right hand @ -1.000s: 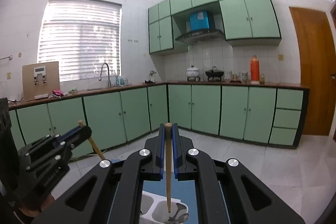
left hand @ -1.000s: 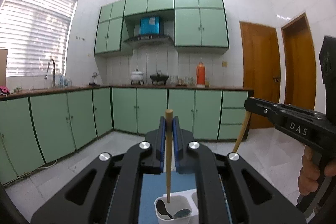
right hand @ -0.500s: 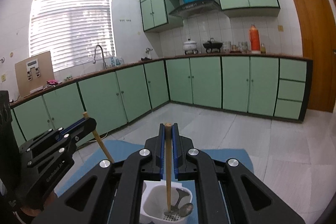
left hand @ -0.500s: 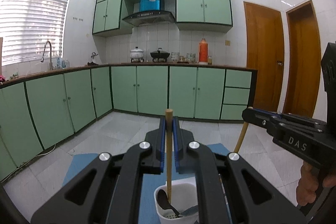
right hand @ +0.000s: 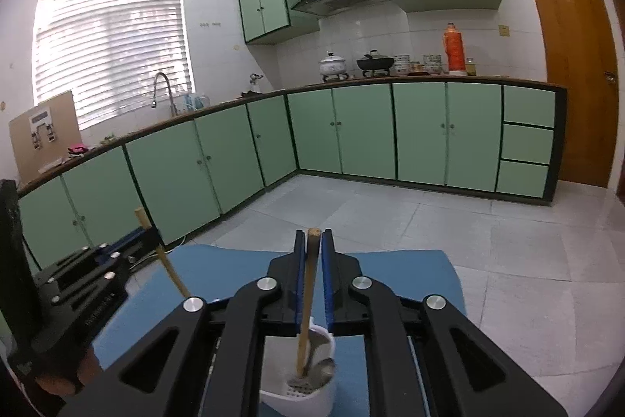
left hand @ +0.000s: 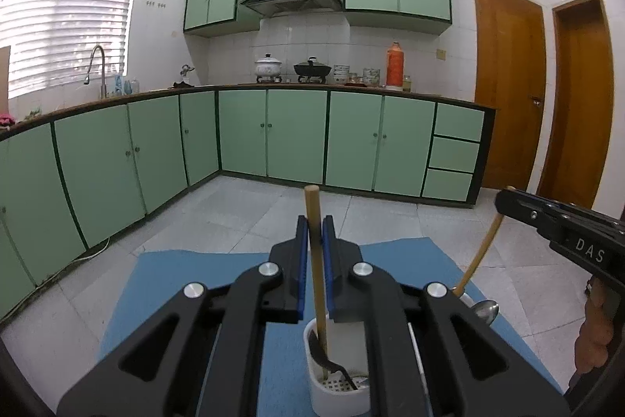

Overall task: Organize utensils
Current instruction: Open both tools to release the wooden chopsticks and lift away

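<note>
My left hand-held gripper [left hand: 316,253] and right hand-held gripper [right hand: 312,260] are both opening around wooden chopsticks [left hand: 318,284] standing in the white plastic utensil holder [left hand: 340,393] at six o'clock.

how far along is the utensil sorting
Done: a spoon already sits in the white holder. In hand: each chopstick's tip is down in the holder, left gripper and right gripper just opening around chopsticks. Left: let go and withdraw.

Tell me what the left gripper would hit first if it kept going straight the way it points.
Probably the blue mat beyond the white holder, though depth is unclear. The left gripper points slightly downward, its jaws opening around a chopstick whose tip sits in the holder below.
</note>
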Demonstrator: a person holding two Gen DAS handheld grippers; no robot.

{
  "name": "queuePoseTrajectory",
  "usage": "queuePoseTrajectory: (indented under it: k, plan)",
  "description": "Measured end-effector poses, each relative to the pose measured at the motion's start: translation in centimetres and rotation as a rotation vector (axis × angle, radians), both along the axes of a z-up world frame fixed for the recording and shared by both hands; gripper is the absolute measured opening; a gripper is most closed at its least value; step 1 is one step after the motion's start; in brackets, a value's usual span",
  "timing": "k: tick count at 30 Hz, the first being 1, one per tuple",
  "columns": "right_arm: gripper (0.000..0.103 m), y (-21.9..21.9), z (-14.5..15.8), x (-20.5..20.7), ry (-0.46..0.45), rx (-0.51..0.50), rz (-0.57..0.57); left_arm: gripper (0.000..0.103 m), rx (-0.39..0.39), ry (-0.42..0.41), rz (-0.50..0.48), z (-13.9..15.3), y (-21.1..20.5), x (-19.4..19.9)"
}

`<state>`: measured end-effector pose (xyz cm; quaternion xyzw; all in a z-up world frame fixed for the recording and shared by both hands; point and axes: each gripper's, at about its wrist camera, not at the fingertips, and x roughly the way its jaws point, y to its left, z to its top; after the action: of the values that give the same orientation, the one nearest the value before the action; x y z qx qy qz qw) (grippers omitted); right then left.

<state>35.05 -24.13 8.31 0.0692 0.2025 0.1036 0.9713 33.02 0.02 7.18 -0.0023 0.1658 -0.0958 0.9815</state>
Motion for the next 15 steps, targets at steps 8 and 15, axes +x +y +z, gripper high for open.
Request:
queuePoseTrajectory:
  k: [8,15]
  plan:
    - [0.070,-2.0,0.2,-2.8,-0.057,-0.009,-0.091,0.065,-0.039,-0.052,0.014,1.2,1.2,-2.9]
    - [0.087,-2.0,-0.4,-7.5,-0.107,-0.055,-0.107,0.091,-0.070,-0.102,0.027,1.3,2.5,-8.0]
